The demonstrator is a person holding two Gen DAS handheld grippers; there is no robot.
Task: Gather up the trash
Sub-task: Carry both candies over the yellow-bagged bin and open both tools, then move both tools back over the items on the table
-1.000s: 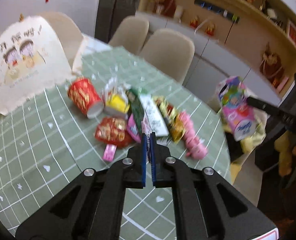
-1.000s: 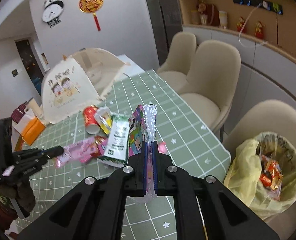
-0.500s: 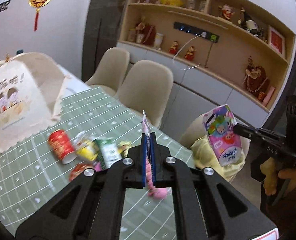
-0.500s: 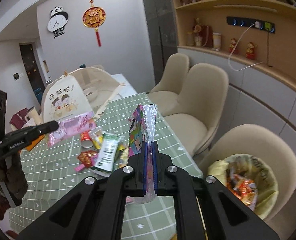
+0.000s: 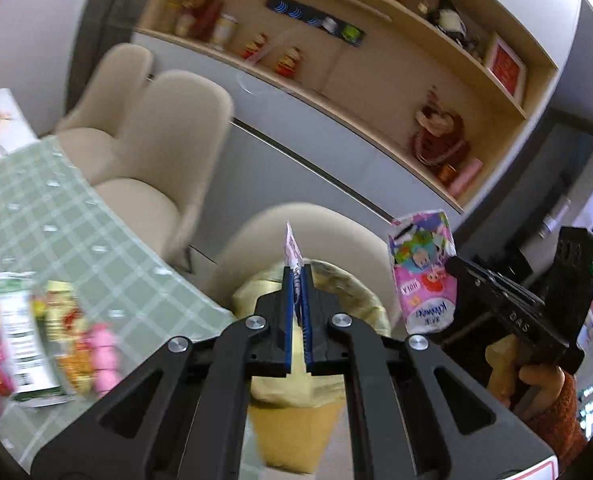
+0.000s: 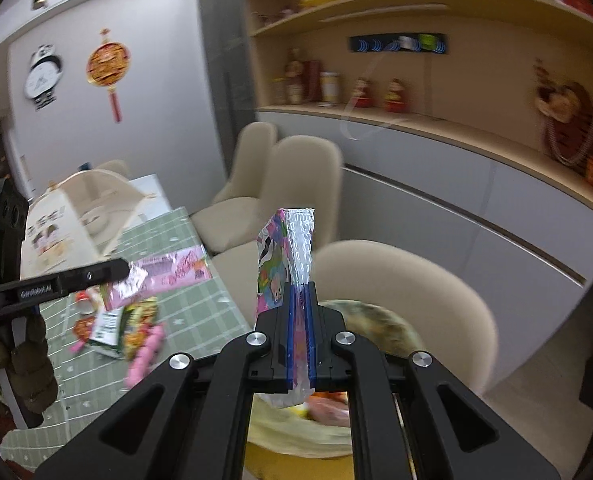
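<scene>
My left gripper is shut on a flat pink wrapper, seen edge-on; the right wrist view shows it as a pink foil packet. My right gripper is shut on a pink cartoon tissue pack, also seen in the left wrist view. Both are held over a bin lined with a yellow bag, which sits on a beige chair. More wrappers and a carton lie on the green checked table.
Beige chairs stand along the table's far side. A grey cabinet and wooden shelves with figurines fill the back wall. A cream paper lantern with cartoon faces stands at the table's far end.
Both grippers swung right, away from the table, and now hover over the yellow-bagged bin. The left lifted the pink wrapper off the trash pile.
</scene>
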